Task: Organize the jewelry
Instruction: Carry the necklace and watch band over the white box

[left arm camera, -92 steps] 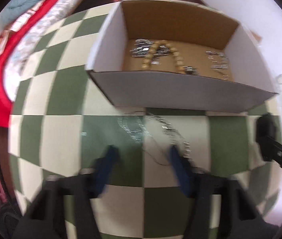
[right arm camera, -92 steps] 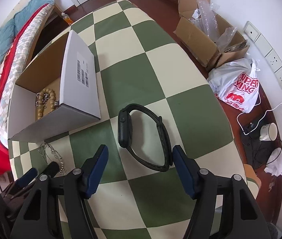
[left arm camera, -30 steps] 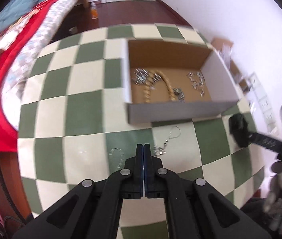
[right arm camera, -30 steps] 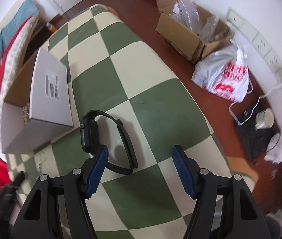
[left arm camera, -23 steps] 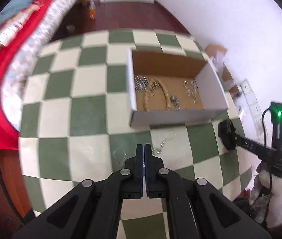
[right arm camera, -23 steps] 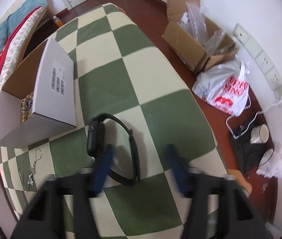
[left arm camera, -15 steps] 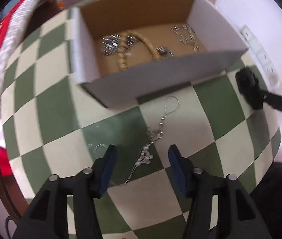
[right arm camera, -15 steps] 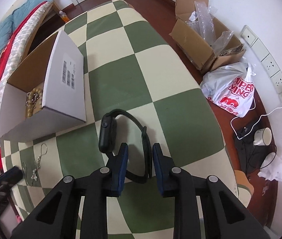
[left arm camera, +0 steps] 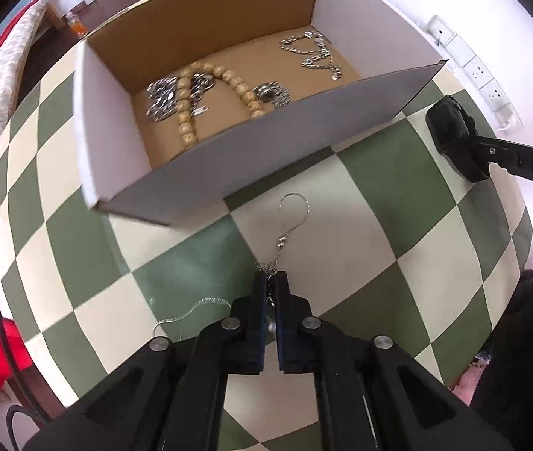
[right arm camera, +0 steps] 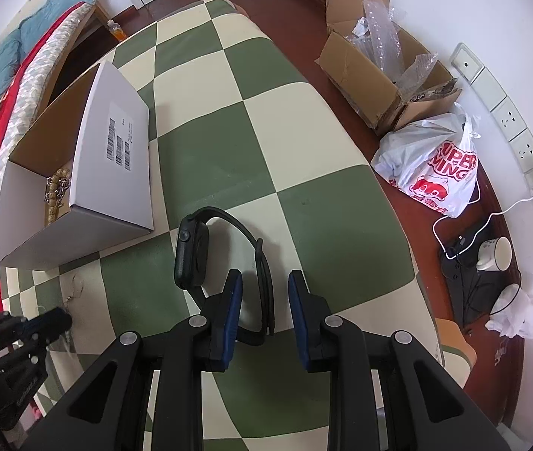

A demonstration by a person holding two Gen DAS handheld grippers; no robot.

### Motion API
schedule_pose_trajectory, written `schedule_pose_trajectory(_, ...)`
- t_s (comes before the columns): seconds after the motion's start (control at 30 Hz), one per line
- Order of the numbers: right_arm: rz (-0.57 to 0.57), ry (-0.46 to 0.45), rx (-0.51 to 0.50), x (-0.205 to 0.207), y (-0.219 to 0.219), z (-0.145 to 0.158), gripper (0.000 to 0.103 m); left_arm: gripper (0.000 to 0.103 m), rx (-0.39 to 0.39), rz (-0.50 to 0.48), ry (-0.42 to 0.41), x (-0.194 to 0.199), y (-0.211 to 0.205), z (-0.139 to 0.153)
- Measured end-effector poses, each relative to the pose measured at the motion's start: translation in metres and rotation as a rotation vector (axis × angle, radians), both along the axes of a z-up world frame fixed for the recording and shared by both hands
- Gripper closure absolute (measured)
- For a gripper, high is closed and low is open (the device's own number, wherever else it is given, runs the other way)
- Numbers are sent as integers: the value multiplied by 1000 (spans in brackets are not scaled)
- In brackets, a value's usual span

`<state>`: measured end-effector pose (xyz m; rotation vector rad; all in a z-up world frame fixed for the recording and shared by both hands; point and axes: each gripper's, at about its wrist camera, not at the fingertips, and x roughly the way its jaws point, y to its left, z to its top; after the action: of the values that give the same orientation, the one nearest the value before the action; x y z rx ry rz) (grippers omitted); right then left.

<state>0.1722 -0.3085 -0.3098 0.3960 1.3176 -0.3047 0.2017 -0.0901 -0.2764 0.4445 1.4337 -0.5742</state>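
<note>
A white cardboard box (left arm camera: 277, 139) with a brown floor holds a wooden bead bracelet (left arm camera: 228, 75) and several silver chains. My left gripper (left arm camera: 271, 282) is shut on a silver chain (left arm camera: 289, 225) lying on the checked tablecloth just in front of the box. A black smartwatch (right arm camera: 195, 251) lies on the cloth to the right of the box (right arm camera: 112, 150). My right gripper (right arm camera: 264, 300) is partly open, its blue pads (right arm camera: 233, 302) on either side of the watch strap (right arm camera: 264, 285). The watch also shows in the left wrist view (left arm camera: 454, 139).
A thin clear thread (left arm camera: 191, 310) lies on the cloth left of my left gripper. The table edge drops off at the right. On the floor are a cardboard box with bubble wrap (right arm camera: 383, 71), a white plastic bag (right arm camera: 435, 169) and a cup (right arm camera: 495, 253). A bed (right arm camera: 10, 75) stands at the left.
My left gripper opened, came down over the silver chain and shut on it. My right gripper narrowed, moved over the watch and now straddles its strap.
</note>
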Motion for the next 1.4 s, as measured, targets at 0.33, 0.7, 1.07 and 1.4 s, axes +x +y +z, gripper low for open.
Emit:
schedule_pose_trajectory(0.33,0,-52,52,-11,-2,4,96,102,-136,170,-71,-22,50,59)
schedule_pose_trajectory(0.7,-23,-152,155,-36,4,37,97,102,-271,221,-177,-14,82,150)
schedule_pose_trajectory(1.07,56,-255,142,-32,31,114,97,102,-360,220,-297,-6,76,220)
schedule_pose_trajectory(1.4,155,-318,89,-1,51,184,97,102,-400,182,-396,11,56,294)
